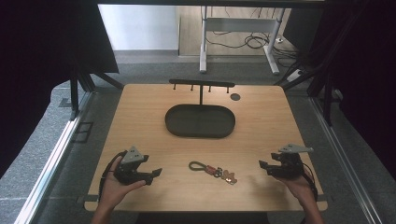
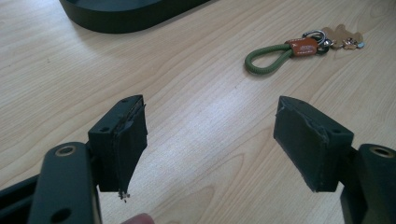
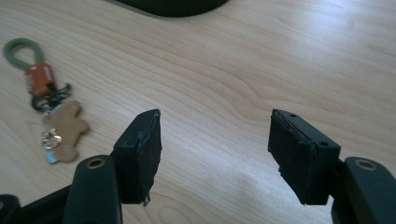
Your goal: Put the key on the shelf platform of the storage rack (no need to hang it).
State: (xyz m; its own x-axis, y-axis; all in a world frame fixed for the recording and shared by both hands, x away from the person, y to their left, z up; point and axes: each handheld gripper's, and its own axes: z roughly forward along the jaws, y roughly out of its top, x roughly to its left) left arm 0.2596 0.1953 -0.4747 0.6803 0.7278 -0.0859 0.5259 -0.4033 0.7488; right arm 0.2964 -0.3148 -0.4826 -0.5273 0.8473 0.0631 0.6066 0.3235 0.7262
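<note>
Filling most of the high view, the wooden table point(image 1: 261, 130) carried everything else, its pale grain running bare between the objects. A dark oval tray point(image 1: 200, 121) sat toward the far middle of it, and a black rack with small pegs point(image 1: 201, 84) stood just behind the tray; a small dark round disc point(image 1: 235, 97) lay on the wood near the rack's right end. The left gripper point(image 1: 156, 173) rested low at the near left of the table, held in a hand point(image 1: 114, 186) that came in from the bottom edge; its jaws stood wide apart with only bare wood between them. The right gripper point(image 1: 262, 166) was at the near right, well apart from the left one, held in the other hand point(image 1: 299, 186), and its jaws too were spread wide with nothing between the pads. Between the two grippers, touched by neither, the keychain point(image 1: 213, 170) lay flat on the table near the front edge. Its green cord loop point(image 2: 266, 58) pointed toward the left gripper, an orange tag point(image 2: 303, 46) joined the loop to a metal ring, and a small tan figure-shaped charm point(image 3: 65, 128) lay at the end nearer the right gripper.
</note>
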